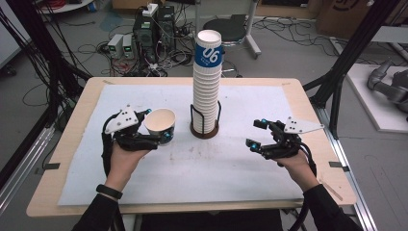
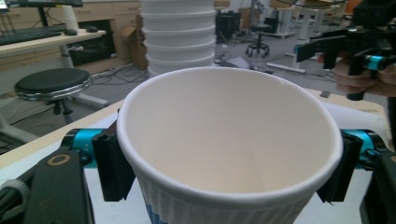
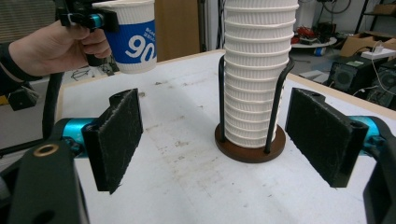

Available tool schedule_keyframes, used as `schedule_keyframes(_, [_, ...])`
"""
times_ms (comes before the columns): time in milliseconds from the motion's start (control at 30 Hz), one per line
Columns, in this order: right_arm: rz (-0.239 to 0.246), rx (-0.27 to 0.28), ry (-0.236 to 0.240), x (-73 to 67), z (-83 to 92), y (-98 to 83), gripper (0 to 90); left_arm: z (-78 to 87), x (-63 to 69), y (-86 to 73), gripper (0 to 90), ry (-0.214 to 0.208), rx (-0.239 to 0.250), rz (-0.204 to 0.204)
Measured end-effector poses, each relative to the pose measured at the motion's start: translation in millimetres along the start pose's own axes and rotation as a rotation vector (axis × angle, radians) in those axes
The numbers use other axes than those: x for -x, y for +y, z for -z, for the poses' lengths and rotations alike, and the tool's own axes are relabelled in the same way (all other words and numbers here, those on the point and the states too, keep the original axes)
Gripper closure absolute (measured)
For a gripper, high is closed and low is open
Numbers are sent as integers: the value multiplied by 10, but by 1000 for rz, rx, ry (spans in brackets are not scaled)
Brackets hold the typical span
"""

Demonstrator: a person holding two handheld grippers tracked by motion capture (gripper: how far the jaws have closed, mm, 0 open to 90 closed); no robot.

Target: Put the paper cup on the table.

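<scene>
White sheeting (image 1: 192,168) is spread over a wooden table (image 1: 67,144) in a cable-strewn lab. At the left, a paper cup (image 1: 160,124) is pinched upright between the pads of the left gripper (image 1: 161,130), clear of the sheet. At the centre, a tall stack of cups (image 1: 207,82) is kept in a wire holder (image 1: 204,129). At the right, the right gripper (image 1: 257,134) is held with jaws spread, nothing between them.

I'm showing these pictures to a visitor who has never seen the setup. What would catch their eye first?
Most likely the tall stack of paper cups, standing in a black wire holder on a round wooden base at the middle of the table. Next, the single cup with a blue band, held upright off the table in the left gripper, left of the stack. The right gripper waits open on the other side.
</scene>
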State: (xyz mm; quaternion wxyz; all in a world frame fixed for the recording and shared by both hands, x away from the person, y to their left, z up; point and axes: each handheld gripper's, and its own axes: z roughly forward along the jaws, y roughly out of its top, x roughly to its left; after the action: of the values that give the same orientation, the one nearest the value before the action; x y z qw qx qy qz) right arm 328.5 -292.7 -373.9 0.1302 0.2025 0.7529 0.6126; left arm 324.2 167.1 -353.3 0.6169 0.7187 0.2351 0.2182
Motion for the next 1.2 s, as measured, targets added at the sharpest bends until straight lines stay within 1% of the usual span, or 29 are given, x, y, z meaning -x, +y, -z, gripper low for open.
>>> schedule_keyframes(100, [7,-2,1,1,-2,0,195,42,-53,-6,231,36,-5,3])
schedule_keyframes(200, [2,-4,0,2,-3,-1,195,83,-104,-9,230,87,-9,4])
schedule_keyframes(267, [1,0,-2,4,-4,1,195,101,-136,-12,230,112,-12,6])
schedule_keyframes(300, [1,0,-2,8,-3,0,195,109,-153,-13,230,132,-13,5])
schedule_keyframes(367, [-2,1,-4,7,-5,1,195,122,-191,-20,230,156,-16,9])
schedule_keyframes(400, [0,-2,-4,11,-7,-1,195,125,-207,-23,230,176,-19,10])
schedule_keyframes(567, [1,-2,-2,15,-17,0,195,141,-279,-41,230,234,-19,20])
schedule_keyframes(633, [4,0,-3,20,-17,-1,195,147,-306,-47,230,255,-27,25])
schedule_keyframes(800, [-2,2,-8,26,-8,0,195,166,-386,-64,228,320,-25,41])
schedule_keyframes(1000, [-4,3,-9,35,-3,0,195,159,-468,-85,228,377,-22,54])
schedule_keyframes(1200, [-5,2,-9,39,-6,-1,195,160,-525,-107,228,413,-20,73])
